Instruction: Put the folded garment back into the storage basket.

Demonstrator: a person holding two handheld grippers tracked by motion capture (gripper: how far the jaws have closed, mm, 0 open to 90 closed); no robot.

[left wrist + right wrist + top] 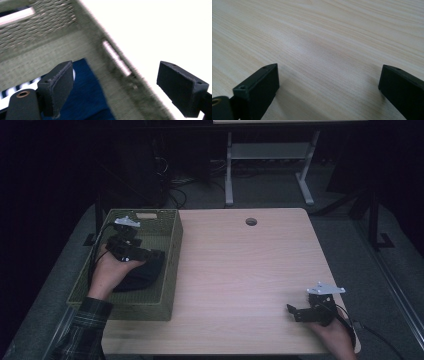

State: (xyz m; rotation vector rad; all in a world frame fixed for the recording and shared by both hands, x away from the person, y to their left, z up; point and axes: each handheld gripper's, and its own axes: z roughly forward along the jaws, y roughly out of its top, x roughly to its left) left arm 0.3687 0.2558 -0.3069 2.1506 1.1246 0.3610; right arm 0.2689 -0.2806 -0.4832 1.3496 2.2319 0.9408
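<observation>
An olive woven basket (172, 265) stands on the left part of the light wooden table (240, 270). Inside it lies a dark blue cloth (145, 272), with a white-striped part beside it in the left gripper view. My left gripper (150, 255) hovers in the basket just above the cloth. Its jaws stand open with nothing between them; the left gripper (120, 87) looks across the blue cloth (85, 95) and the basket's wall (50, 27). My right gripper (295, 312) rests low at the table's front right. The right gripper (329, 92) is open over bare wood (324, 37).
A round cable hole (251, 221) sits near the table's far edge. Behind the table stands a white desk frame (270, 165), with cables on the dark floor (175, 190). A plaid sleeve (82, 330) comes in at the bottom left.
</observation>
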